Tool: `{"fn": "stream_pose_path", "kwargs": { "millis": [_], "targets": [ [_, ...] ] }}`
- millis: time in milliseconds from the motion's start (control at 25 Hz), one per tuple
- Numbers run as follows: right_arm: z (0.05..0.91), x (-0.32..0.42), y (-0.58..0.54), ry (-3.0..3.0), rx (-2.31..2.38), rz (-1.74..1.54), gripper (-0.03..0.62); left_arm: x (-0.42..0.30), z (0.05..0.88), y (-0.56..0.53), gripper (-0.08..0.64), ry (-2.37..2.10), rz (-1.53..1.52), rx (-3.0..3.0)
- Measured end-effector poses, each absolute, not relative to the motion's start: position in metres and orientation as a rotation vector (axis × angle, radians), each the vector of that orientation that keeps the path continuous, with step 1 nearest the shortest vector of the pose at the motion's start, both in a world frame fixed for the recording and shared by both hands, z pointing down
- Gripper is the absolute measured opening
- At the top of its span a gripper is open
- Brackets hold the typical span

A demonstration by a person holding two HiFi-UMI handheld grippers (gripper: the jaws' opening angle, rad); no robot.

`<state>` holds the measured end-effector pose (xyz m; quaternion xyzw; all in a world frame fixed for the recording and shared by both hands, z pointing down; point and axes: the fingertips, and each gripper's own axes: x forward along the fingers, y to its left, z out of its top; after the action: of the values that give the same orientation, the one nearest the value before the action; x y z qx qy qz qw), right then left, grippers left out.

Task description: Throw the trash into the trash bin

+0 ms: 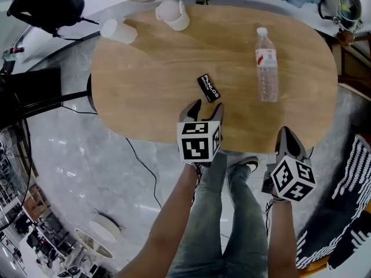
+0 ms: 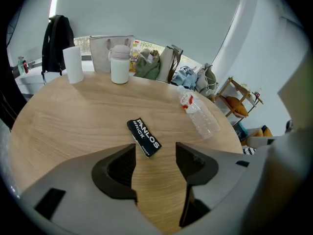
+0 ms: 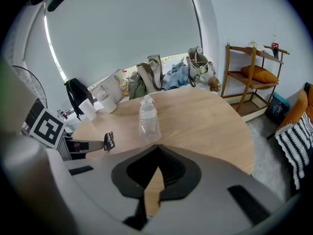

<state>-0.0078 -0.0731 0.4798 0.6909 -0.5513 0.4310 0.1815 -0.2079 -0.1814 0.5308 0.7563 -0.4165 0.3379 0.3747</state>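
Observation:
A black snack wrapper (image 1: 208, 87) with white print lies flat near the front of the oval wooden table (image 1: 151, 74). My left gripper (image 1: 204, 106) is open, hovering just short of the wrapper; in the left gripper view the wrapper (image 2: 144, 137) lies right ahead of the gap between the jaws of the left gripper (image 2: 155, 149). A clear plastic bottle (image 1: 266, 65) with a white cap lies on its side on the table's right half. My right gripper (image 1: 288, 134) is shut and empty at the table's front edge, pointing at the bottle (image 3: 148, 119).
At the table's far edge a white cup (image 1: 118, 31) lies tipped and a white lidded tumbler (image 1: 173, 14) stands. Bags and clothes crowd the sill behind. A black backpack (image 1: 49, 2) is at far left, a wooden shelf (image 3: 254, 77) to the right. The person's legs (image 1: 226, 213) stand below.

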Motion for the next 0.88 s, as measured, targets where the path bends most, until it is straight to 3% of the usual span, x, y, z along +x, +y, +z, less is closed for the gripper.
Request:
{"fn": "stream_pose_path", "kwargs": {
  "millis": [880],
  "targets": [
    [0.494, -0.003, -0.078, -1.481, 1.942, 1.26, 0.006, -0.213, 0.562, -0.194, 0.132, -1.109, 0.824, 1.717]
  ]
}}
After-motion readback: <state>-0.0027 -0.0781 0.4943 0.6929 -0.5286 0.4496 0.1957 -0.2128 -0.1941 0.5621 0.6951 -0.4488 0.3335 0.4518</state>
